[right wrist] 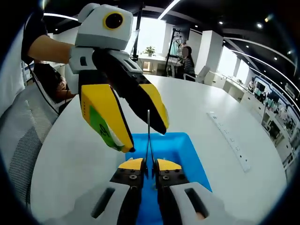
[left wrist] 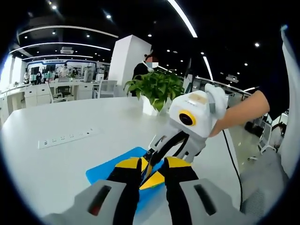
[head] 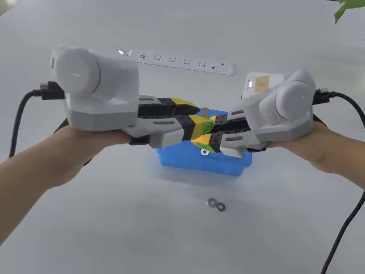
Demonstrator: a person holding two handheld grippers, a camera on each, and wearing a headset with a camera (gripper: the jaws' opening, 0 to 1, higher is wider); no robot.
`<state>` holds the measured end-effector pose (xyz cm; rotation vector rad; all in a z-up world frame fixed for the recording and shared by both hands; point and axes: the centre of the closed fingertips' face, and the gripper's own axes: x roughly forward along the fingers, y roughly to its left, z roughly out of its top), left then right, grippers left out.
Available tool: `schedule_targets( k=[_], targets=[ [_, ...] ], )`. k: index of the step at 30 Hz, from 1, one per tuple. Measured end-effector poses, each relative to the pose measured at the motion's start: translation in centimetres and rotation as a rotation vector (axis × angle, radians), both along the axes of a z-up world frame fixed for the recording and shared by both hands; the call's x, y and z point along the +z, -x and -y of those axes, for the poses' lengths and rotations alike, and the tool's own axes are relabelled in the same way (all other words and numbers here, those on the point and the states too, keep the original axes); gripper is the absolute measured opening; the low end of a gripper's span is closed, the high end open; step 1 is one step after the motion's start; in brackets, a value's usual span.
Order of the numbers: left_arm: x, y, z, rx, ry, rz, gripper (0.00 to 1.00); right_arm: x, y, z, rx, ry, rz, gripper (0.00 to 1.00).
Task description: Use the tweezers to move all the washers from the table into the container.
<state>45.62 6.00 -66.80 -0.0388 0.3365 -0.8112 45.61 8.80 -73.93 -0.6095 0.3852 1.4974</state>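
Note:
Two washers (head: pixel 216 204) lie together on the white table in front of the blue container (head: pixel 182 160). Above the container the two grippers meet nose to nose. My right gripper (right wrist: pixel 149 164) is shut on the back end of thin black tweezers (right wrist: pixel 148 133), which point forward over the blue container (right wrist: pixel 176 145). My left gripper (right wrist: pixel 145 140) faces it, its yellow jaws standing open on either side of the tweezers' arms. In the left gripper view the tweezers (left wrist: pixel 148 166) run between my left gripper's (left wrist: pixel 152 164) tips toward the right gripper (left wrist: pixel 157 150).
A white power strip (head: pixel 182 61) lies at the back of the table, with a small white box (head: pixel 262 83) to its right. A potted plant (left wrist: pixel 154 89) stands at the table's far edge. People stand in the office behind. Cables trail from both grippers.

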Motion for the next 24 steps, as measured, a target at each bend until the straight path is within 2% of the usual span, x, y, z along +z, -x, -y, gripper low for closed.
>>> schedule_targets(
  k=[4,10,14,17,24],
  targets=[
    [-0.07,-0.22,0.1,-0.024,-0.013,0.001,0.18,-0.07,0.08,-0.03,0.006,0.002,0.0,0.1],
    [0.04,-0.22,0.03,-0.062,-0.047,0.024,0.13,-0.23,0.05,0.11,0.007,0.003,-0.006,0.1],
    [0.36,-0.01,0.49,-0.106,-0.068,0.059,0.1,-0.33,0.16,0.17,0.01,0.005,-0.009,0.1],
    [0.25,0.03,0.82,-0.139,-0.11,0.096,0.09,-0.36,0.21,0.24,0.013,0.009,-0.009,0.1],
    [0.31,-0.08,0.81,-0.167,-0.147,0.122,0.08,-0.3,0.13,0.37,0.014,0.006,-0.016,0.1]
  ],
)
